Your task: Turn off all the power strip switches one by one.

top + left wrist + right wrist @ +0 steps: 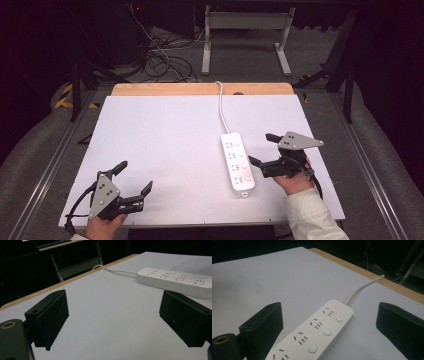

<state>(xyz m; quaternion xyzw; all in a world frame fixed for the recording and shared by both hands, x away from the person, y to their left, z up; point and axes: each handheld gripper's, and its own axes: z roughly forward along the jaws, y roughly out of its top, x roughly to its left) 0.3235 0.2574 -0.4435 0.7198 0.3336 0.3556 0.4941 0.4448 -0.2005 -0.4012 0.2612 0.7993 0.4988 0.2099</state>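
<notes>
A white power strip [237,164] with several sockets and round buttons lies on the white table top [165,150], right of centre, its cord [221,107] running to the far edge. My right gripper [261,149] stands just right of the strip, jaws wide apart, nothing between them. In the right gripper view the power strip [317,333] lies below and between the two black jaws of the right gripper [329,325], untouched. My left gripper [134,176] rests near the front left corner, open and empty. In the left gripper view the power strip [175,281] lies far off at the right.
A bare wooden strip [200,89] borders the table's far edge. Beyond it, on the dark floor, stand white table legs [245,40] and a tangle of cables [160,55]. Metal rails [50,165] run along both sides.
</notes>
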